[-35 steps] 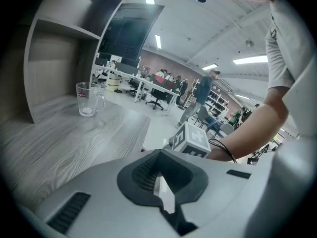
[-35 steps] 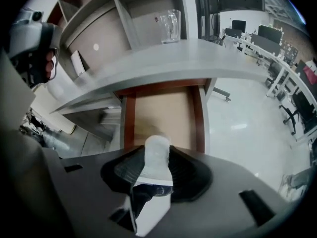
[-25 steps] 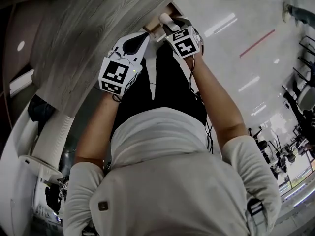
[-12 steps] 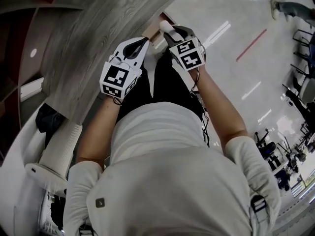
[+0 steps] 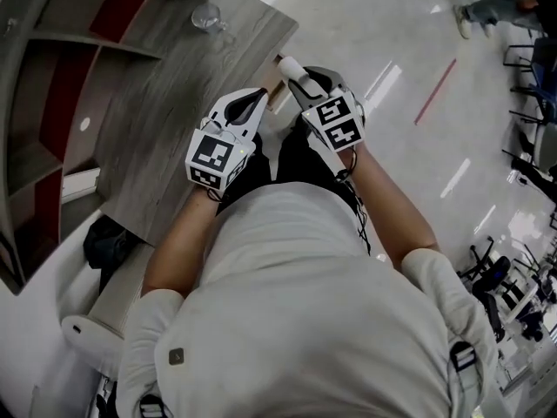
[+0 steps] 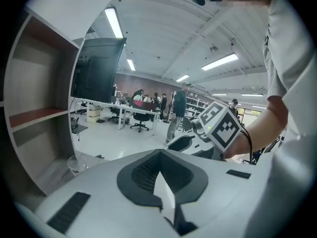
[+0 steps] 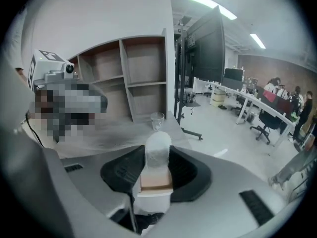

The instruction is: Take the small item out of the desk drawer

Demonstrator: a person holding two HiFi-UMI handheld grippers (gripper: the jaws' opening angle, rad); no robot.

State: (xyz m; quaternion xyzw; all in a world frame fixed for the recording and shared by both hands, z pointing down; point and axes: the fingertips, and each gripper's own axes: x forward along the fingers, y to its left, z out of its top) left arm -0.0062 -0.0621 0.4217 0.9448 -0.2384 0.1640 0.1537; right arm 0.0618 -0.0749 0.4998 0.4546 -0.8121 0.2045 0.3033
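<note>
Item clamped in right claw; left claw pinched together.

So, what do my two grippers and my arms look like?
The left gripper and right gripper are white moulded shells with black ribbed pads. Each carries a cube of black-and-white square markers. A thin black cable runs along the right forearm. You wear a pale short-sleeved top.

**Open-plan office, seen from my counter**

Setting, as I see it: pale glossy floor marked with a red line; rows of white desks with wheeled office chairs, people among them; ceiling strip lights; a large dark screen on a stand; open wooden shelving beside my grey wood-grain counter.
</note>
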